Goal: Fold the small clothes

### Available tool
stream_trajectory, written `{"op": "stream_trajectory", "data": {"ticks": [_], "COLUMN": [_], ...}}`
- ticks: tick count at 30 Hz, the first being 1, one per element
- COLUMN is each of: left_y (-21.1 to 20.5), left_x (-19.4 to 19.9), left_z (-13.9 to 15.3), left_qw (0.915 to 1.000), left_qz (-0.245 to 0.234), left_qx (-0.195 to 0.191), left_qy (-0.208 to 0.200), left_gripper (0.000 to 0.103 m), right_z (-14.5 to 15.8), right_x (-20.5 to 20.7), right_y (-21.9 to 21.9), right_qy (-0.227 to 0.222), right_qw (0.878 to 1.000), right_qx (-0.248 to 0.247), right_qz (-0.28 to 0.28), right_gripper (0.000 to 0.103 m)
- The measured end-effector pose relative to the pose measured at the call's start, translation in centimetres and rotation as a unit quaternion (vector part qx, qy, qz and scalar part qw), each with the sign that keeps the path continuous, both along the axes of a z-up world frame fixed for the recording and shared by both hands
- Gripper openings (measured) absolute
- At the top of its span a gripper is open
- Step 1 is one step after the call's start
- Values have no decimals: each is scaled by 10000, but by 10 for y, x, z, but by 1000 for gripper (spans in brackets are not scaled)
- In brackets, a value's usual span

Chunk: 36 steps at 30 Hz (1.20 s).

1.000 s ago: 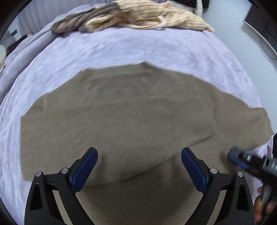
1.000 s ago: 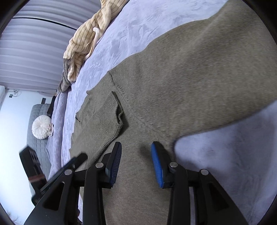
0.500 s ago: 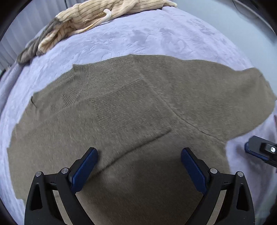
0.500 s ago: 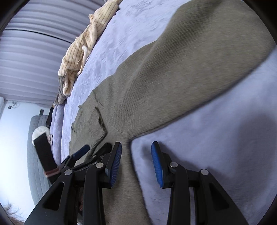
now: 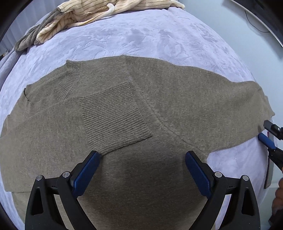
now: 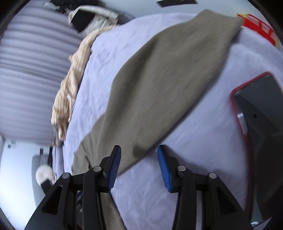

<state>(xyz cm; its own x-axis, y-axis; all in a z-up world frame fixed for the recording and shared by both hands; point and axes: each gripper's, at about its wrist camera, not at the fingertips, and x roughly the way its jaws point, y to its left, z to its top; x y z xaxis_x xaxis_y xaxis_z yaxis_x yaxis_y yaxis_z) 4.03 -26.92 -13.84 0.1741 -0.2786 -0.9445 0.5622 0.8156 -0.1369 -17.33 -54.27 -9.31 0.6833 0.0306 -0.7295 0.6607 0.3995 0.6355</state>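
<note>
An olive-brown knit sweater (image 5: 141,109) lies flat on the lilac bed cover (image 5: 159,35). One sleeve is folded across its body, its ribbed cuff (image 5: 113,120) near the middle. The other sleeve (image 6: 168,79) stretches out to the right. My left gripper (image 5: 141,168) is open and empty, just above the sweater's body. My right gripper (image 6: 139,166) is open and empty over the near edge of the outstretched sleeve; it also shows at the right edge of the left wrist view (image 5: 268,136).
A cream striped garment (image 5: 99,12) lies bunched at the far edge of the bed, also in the right wrist view (image 6: 70,92). A phone in a red case (image 6: 256,141) lies on the cover right of the sleeve. The bed edge drops off at right.
My right gripper has swung right along the outstretched sleeve and opened wider, bringing the phone into view. My left gripper has settled over the sweater's body, still open.
</note>
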Motion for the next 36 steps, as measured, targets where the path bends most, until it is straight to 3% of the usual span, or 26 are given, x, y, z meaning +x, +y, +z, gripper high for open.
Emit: {"op": "stream_trajectory", "data": {"ticks": [8,11,14,17,19,23,28,31,32,34,35,36], "left_y": [-6,5,23,46,61,104,156,187,196,210,218,224], "left_x": [1,11,22,35,42,55,66,71,72,73,70,68], "left_z": [7,11,15,20,22,23,16,6,1,-6,-7,-8], "left_qw": [9998,9993,9984,9971,9955,9905,9796,9736,9718,9695,9686,9681], "left_qz": [137,269,423,635,828,1293,1946,2252,2332,2434,2472,2495], "left_qx": [-137,-171,-183,-177,-223,-209,-26,80,122,165,151,134], "left_qy": [-41,-206,-318,-370,-392,-426,-504,-372,-315,-224,-208,-199], "left_gripper": [97,97,97,97,97,97,97,97,97,97,97,97], "right_z": [-2,5,34,60,76,88,50,3,-16,-40,-43,-40], "right_x": [-15,-9,22,64,96,155,202,217,222,220,216,210], "right_y": [-56,-62,-46,-11,20,104,211,252,264,272,271,269], "right_qy": [-637,-964,-1052,-1179,-1241,-1256,-850,-219,206,808,819,723], "right_qw": [9899,9870,9932,9917,9855,9579,9212,9050,8994,8947,8973,9035], "right_qx": [372,536,15,-439,-762,-1275,-1256,-954,-876,-857,-796,-735], "right_qz": [-1211,-1168,-496,252,870,2246,3585,4141,4277,4309,4263,4160], "right_gripper": [47,7,7,7,7,7,7,11,11,13,16,26]}}
